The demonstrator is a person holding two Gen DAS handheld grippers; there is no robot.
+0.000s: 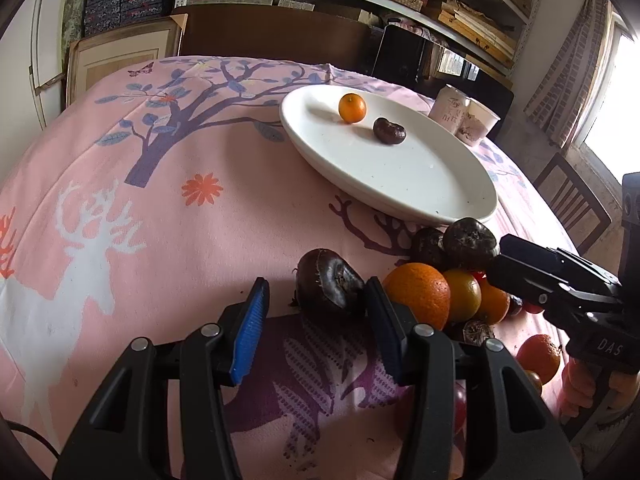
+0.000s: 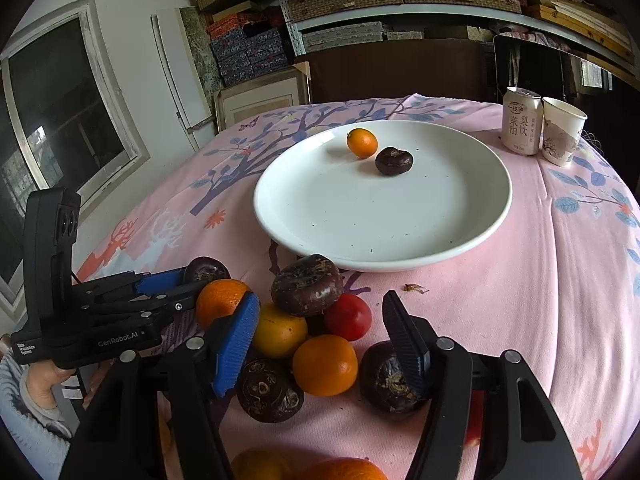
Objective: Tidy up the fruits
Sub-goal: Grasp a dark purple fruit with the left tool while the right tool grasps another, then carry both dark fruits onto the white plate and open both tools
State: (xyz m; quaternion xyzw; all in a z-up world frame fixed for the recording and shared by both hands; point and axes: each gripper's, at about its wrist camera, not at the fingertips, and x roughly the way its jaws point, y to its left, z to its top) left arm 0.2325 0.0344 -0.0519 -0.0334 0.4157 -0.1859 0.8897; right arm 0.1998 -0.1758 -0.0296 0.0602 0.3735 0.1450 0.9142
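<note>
A white plate (image 2: 380, 216) holds a small orange fruit (image 2: 362, 143) and a dark brown water chestnut (image 2: 394, 161). Nearer on the pink cloth lies a pile of fruit: oranges (image 2: 325, 365), a yellow fruit (image 2: 280, 332), a red one (image 2: 349, 316) and several dark chestnuts (image 2: 306, 285). My right gripper (image 2: 320, 300) hangs open over this pile, its right finger in front of a chestnut (image 2: 380, 384). My left gripper (image 1: 316, 284) is open; a chestnut (image 1: 330, 280) sits at its tips against the right finger, clear of the left pad. An orange (image 1: 418, 294) lies just right of it.
A drink can (image 2: 521, 120) and a paper cup (image 2: 562, 132) stand at the table's far right, behind the plate. A scrap of peel (image 2: 416, 289) lies on the cloth. A wooden chair (image 1: 572, 204) stands beyond the table edge; shelves of boxes fill the back wall.
</note>
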